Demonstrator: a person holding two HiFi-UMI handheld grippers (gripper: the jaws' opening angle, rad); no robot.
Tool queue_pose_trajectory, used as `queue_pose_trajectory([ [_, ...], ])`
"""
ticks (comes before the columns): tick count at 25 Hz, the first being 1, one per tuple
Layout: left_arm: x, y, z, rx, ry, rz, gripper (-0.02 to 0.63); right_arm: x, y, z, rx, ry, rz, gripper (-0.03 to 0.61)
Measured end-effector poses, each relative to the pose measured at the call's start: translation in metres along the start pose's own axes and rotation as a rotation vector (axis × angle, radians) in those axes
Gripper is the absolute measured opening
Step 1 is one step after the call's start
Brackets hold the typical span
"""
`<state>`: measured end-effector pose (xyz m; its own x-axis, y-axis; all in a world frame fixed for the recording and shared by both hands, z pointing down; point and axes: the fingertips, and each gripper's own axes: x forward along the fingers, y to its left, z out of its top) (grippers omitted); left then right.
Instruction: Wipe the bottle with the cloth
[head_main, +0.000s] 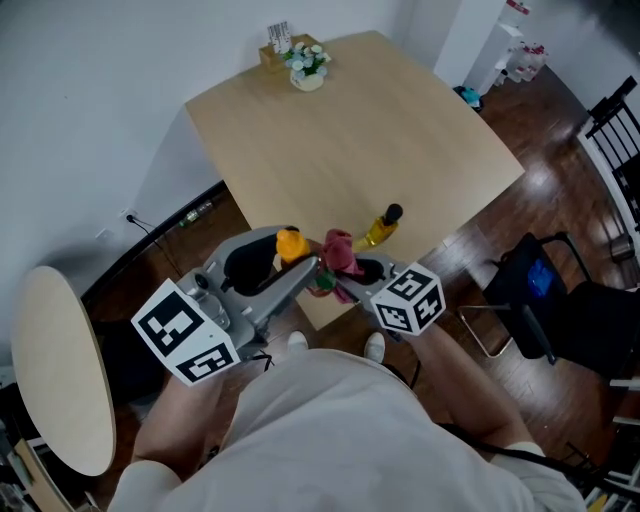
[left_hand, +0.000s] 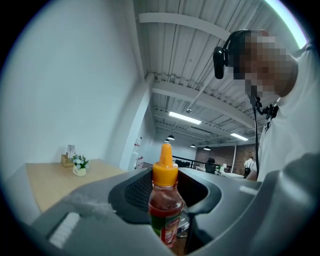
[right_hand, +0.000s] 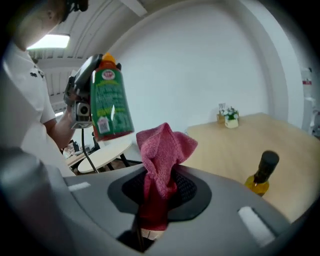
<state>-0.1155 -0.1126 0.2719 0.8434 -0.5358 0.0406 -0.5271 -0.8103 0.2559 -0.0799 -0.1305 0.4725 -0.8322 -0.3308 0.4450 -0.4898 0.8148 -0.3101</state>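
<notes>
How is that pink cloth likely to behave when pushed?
Probably floppy: the pink cloth bunches and folds above the right tongs. Likely light, since its tip stands up unsupported. Its fuzzy weave probably grips rather than slips.

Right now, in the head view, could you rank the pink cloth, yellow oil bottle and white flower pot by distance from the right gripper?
1. Pink cloth, held in the right gripper.
2. Black-capped yellow oil bottle, near table edge.
3. White flower pot, far table corner.
</notes>
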Motion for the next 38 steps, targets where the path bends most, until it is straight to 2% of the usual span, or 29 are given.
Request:
queue_pose_trajectory([
  [4,-0.004,-0.004,0.015,0.004,-0.038,-0.027,0.160,0.011,0.027,-0.003,0.048,0.000,0.065,0.089],
  [7,-0.001,0.000,0.011,0.021,-0.027,-0.025,0.160,0.010,0.050,0.015,0.071,-0.046,0.123,0.089],
  [10,-0.002,0.008,0.000,0.024,-0.009,-0.017,0.160,0.003,0.057,0.018,0.115,-0.061,0.132,0.089],
  [16,0.002,0.014,-0.013,0.009,0.012,-0.031,0.160,-0.026,0.046,0.007,0.182,-0.087,0.079,0.089],
  [21,0.017,0.018,-0.024,0.027,0.037,-0.016,0.160,-0.069,0.022,-0.009,0.241,-0.136,-0.028,0.089],
  [25,0.036,0.035,-0.057,0.057,0.098,0.055,0.160,-0.119,-0.004,-0.024,0.259,-0.167,-0.151,0.089],
  [30,0.063,0.071,-0.129,0.061,0.183,0.189,0.160,-0.169,-0.023,-0.040,0.281,-0.182,-0.231,0.089],
  [35,0.085,0.110,-0.205,0.026,0.263,0.323,0.161,-0.194,-0.037,-0.055,0.283,-0.163,-0.261,0.089],
  [38,0.094,0.122,-0.231,0.051,0.286,0.392,0.160,-0.206,-0.043,-0.061,0.276,-0.144,-0.253,0.089],
])
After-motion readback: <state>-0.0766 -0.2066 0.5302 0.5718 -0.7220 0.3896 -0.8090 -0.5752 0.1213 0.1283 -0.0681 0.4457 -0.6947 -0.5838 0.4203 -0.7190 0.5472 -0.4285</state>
